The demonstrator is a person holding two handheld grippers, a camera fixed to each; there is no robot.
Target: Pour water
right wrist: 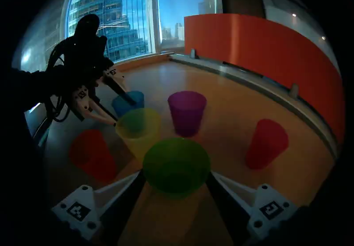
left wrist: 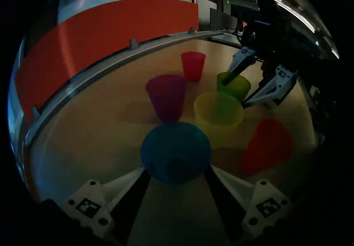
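clasping blue cup (left wrist: 175,151) between fingers, left claw (left wrist: 177,170); right claw (right wrist: 176,173) likewise green cup (right wrist: 176,163).

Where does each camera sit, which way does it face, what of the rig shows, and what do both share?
Left gripper view: on the left gripper, facing the right gripper across the table; its own fingers grip the blue cup.
Right gripper view: on the right gripper, facing toward the windows; its fingers grip the green cup.
Shared: both grippers, yellow cup and purple cup between them.
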